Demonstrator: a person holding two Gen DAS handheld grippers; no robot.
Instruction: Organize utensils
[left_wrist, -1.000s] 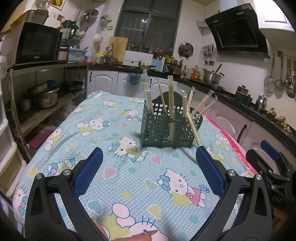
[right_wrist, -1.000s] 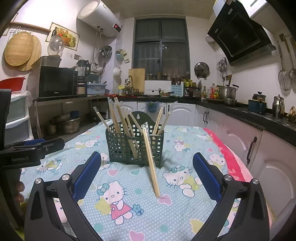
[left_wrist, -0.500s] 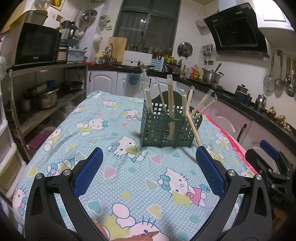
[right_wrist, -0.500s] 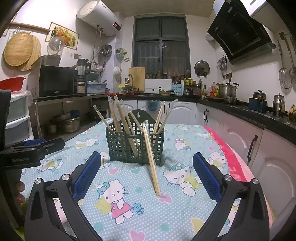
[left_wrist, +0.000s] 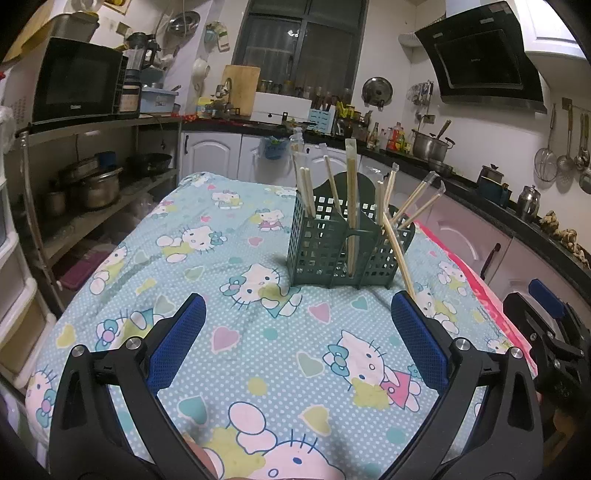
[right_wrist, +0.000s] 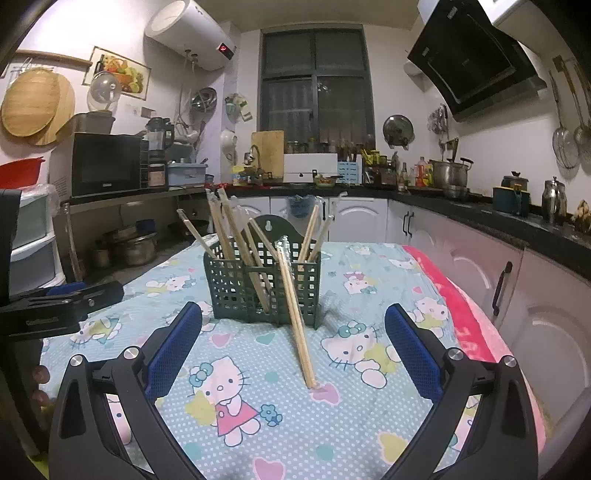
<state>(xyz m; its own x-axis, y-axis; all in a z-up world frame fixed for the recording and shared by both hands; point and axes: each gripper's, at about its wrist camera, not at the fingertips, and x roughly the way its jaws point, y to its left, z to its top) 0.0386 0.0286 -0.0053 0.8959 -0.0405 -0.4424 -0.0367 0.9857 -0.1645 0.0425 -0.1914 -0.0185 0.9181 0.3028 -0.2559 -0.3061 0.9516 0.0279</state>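
A dark green perforated utensil holder stands upright mid-table, with several wrapped pairs of wooden chopsticks sticking up from its compartments. One more chopstick pair leans against the holder's outside wall, its lower end resting on the cloth. My left gripper is open and holds nothing, well short of the holder. My right gripper is open too, with the leaning pair's lower end between its fingers but untouched.
The table wears a light blue cartoon-cat cloth with a red edge on the right. A metal shelf rack with pots stands to the left, white cabinets and a counter run along the right.
Both views have shifted only slightly; the holder, chopsticks and open grippers stand as before.
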